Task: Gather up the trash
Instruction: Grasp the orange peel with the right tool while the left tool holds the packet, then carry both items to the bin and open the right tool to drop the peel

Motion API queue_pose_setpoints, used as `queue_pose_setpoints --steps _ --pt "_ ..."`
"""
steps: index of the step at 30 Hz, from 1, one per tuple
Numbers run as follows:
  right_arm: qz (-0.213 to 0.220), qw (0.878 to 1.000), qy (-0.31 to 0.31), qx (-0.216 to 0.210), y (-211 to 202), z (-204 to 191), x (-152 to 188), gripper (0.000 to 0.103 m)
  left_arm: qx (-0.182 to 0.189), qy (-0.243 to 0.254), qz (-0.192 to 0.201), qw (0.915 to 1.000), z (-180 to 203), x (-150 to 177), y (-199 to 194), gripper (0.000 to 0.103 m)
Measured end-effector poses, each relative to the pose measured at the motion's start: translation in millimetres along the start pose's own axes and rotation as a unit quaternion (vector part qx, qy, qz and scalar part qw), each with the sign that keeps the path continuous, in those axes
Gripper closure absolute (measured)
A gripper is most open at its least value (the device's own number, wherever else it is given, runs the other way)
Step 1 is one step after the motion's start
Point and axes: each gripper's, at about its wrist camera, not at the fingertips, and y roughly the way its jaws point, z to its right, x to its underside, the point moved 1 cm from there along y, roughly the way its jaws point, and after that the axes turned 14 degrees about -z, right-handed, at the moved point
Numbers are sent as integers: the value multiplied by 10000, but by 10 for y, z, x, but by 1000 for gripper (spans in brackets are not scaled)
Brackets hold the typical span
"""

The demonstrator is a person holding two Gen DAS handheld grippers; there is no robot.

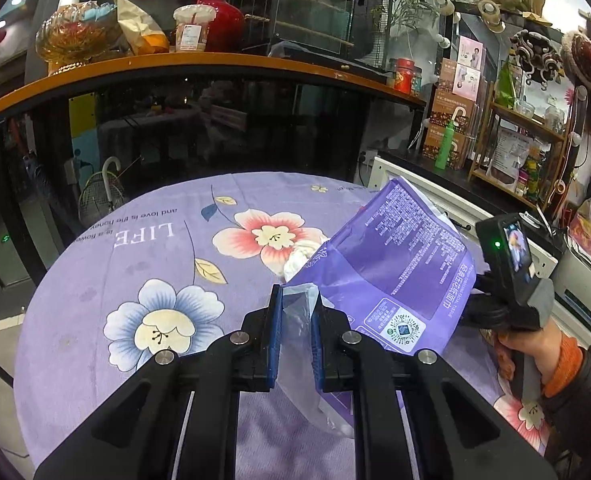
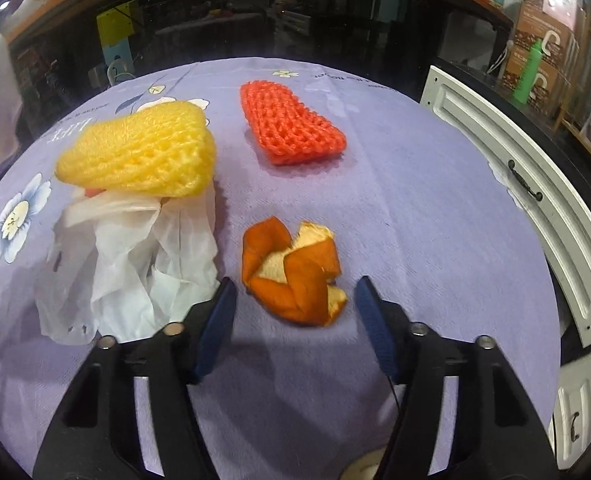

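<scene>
Table [image 2: 415,208], purple floral cloth; trash-collecting in hand. Left gripper [image 1: 297,304]: jaws nearly closed, pinching the clear edge of a purple bag [image 1: 395,252] held up as receptacle. Right gripper [image 2: 291,300]: jaws about half open, pads not touching the peel [image 2: 291,272] lying between the tips. Next move, likely: lower, close on peel, carry to bag. Right view alone shows yellow net [image 2: 143,152], red net [image 2: 291,124], tissue [image 2: 131,264]. Left view alone shows the bag and the hand [image 1: 535,344] on the right tool.
</scene>
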Motion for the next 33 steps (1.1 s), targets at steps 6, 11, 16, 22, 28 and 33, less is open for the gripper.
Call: queue_pose_setpoints --steps 6,11,16,22,28,33 --pt "21 10000 3 50 -61 -30 47 73 34 -12 -27 10000 -7 50 -13 90" --pt "135 9999 72 -46 -231 -26 263 73 4 29 -32 10000 56 167 -79 90" --pt "313 9989 267 -246 -531 33 611 73 136 2 -60 9999 168 305 -208 90" --pt "418 9978 426 -278 -868 69 1177 73 192 59 -89 9998 393 498 -348 90" --pt "537 9959 695 -233 -1198 235 1857 73 311 191 -175 9992 700 725 -475 90" --pt "619 9938 923 7 -1415 381 2375 73 408 364 -225 9983 991 899 -523 90"
